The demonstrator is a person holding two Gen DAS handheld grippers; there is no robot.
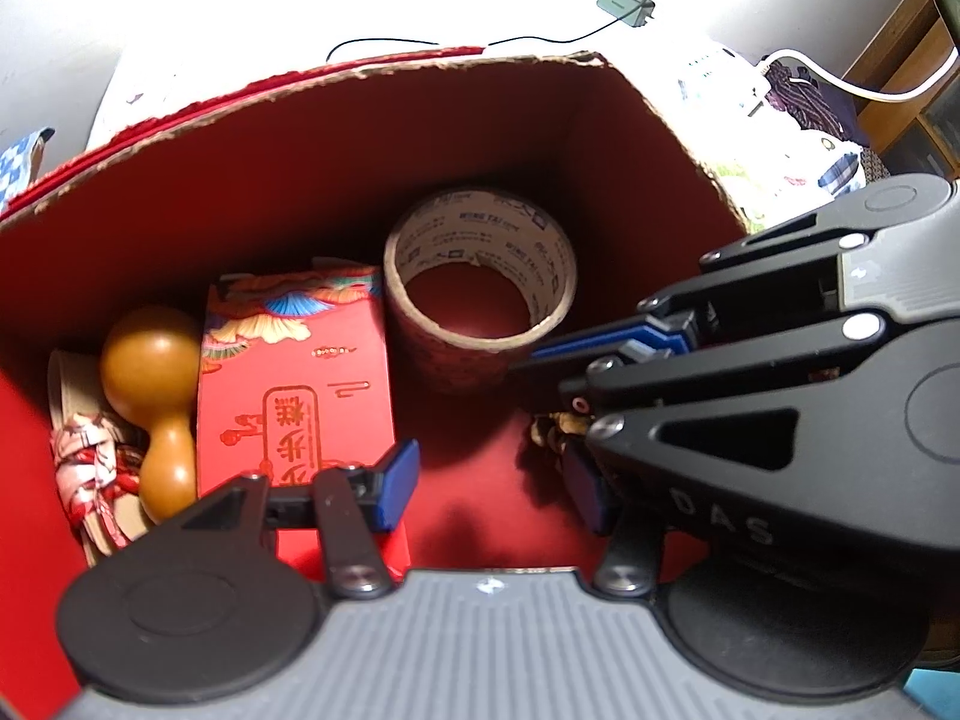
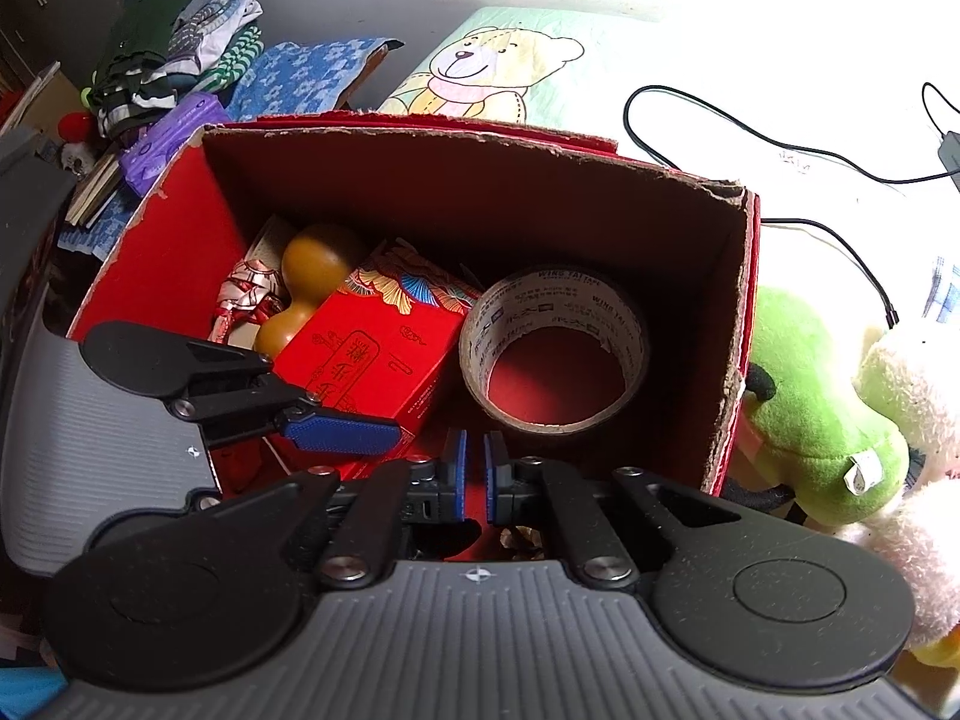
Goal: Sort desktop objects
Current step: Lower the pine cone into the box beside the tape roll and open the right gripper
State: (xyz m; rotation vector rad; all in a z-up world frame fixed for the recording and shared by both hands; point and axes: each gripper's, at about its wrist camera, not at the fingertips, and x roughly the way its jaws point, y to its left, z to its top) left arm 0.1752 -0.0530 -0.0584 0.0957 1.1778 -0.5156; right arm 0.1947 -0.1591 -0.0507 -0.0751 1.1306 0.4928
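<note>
From the left wrist view, the left tool (image 1: 492, 483) hung with its blue pads spread wide apart, holding nothing, over a red cardboard box (image 1: 198, 180). Inside lay a tape roll (image 1: 480, 282), a red printed carton (image 1: 294, 396) and a tan gourd (image 1: 157, 402) beside it. The right tool (image 1: 570, 384) reached in from the right, above a brownish crinkled item (image 1: 549, 432) that was too hidden to identify. From the right wrist view, the right tool (image 2: 474, 477) had its pads nearly together with a narrow gap, gripping nothing visible. A green plush toy (image 2: 816, 414) sat outside the box.
</note>
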